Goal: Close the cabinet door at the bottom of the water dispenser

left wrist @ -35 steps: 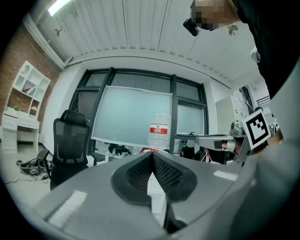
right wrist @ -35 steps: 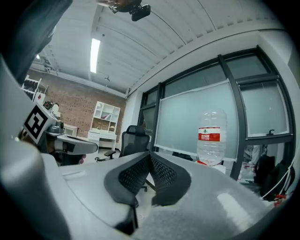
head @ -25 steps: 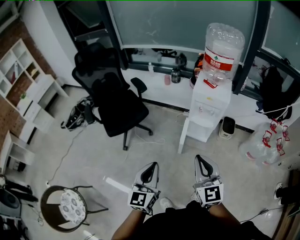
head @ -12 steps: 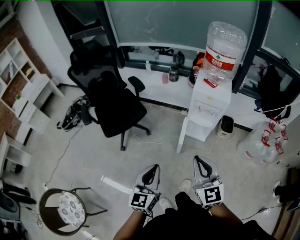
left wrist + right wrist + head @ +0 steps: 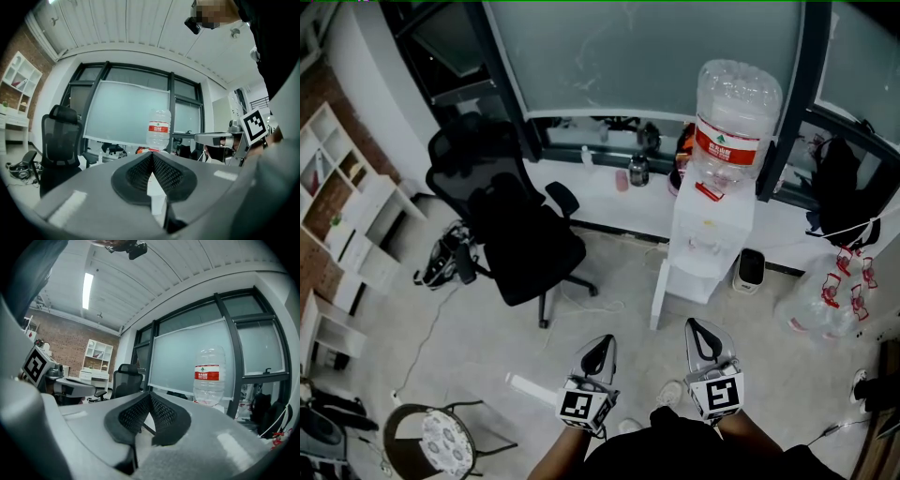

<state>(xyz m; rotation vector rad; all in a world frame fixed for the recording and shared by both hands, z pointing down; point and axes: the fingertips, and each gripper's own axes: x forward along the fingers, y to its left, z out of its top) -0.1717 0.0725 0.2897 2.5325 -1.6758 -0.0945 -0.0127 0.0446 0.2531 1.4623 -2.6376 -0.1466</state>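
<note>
The white water dispenser [image 5: 709, 225] stands against the window ledge with a big clear bottle [image 5: 730, 112] on top. Its bottom cabinet door [image 5: 659, 292] stands swung open towards me, edge-on at the unit's left. My left gripper [image 5: 601, 344] and right gripper [image 5: 698, 330] are held low in front of me, both shut and empty, about a step short of the dispenser. In the left gripper view the shut jaws [image 5: 152, 155] point at the bottle [image 5: 159, 133]. The right gripper [image 5: 149, 395] sees the bottle [image 5: 207, 377] to its right.
A black office chair [image 5: 520, 230] stands left of the dispenser, with a bag and cables [image 5: 448, 258] beside it. A small black bin [image 5: 751, 270] and empty bottles [image 5: 825, 292] lie to the right. A cushioned stool [image 5: 441, 441] and a white strip [image 5: 530, 386] are near my left side.
I have stepped closer to the dispenser, and the view has shifted forward. Both grippers keep the same shut pose in front of me.
</note>
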